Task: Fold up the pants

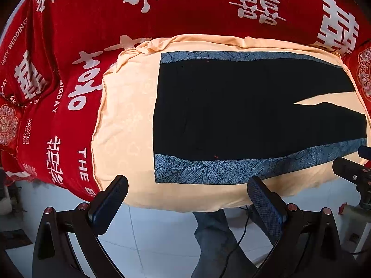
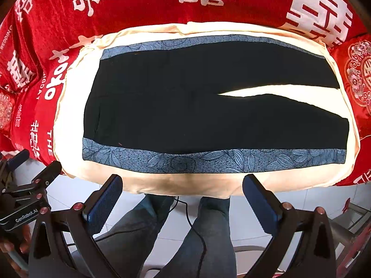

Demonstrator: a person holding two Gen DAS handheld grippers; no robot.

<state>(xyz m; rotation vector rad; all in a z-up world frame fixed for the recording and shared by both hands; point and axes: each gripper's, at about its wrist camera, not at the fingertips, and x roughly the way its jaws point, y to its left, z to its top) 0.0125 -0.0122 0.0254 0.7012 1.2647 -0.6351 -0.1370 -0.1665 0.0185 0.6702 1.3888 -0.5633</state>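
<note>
Black pants with a blue leaf-patterned stripe down each outer seam lie spread flat on a peach-coloured cloth, waistband toward the left end of the cloth and the two legs running to its right end, a narrow wedge of cloth showing between them. The peach cloth covers a raised surface and sits on a red velvet-like spread printed with white double-happiness characters and English lettering, which borders it on the far side and at both ends. The left gripper hangs at the near edge of the cloth, its two blue-padded black fingers wide apart with nothing between them; the right gripper hangs likewise at that near edge, fingers also spread and holding nothing. Neither touches the pants. Below the cloth's near edge, a person's legs in dark grey trousers stand on a pale tiled floor, crossed by a thin black cable. The hem of the far leg is cut off at the cloth's right end in the left wrist view, and the fabric's inner detail is lost in the black.
</note>
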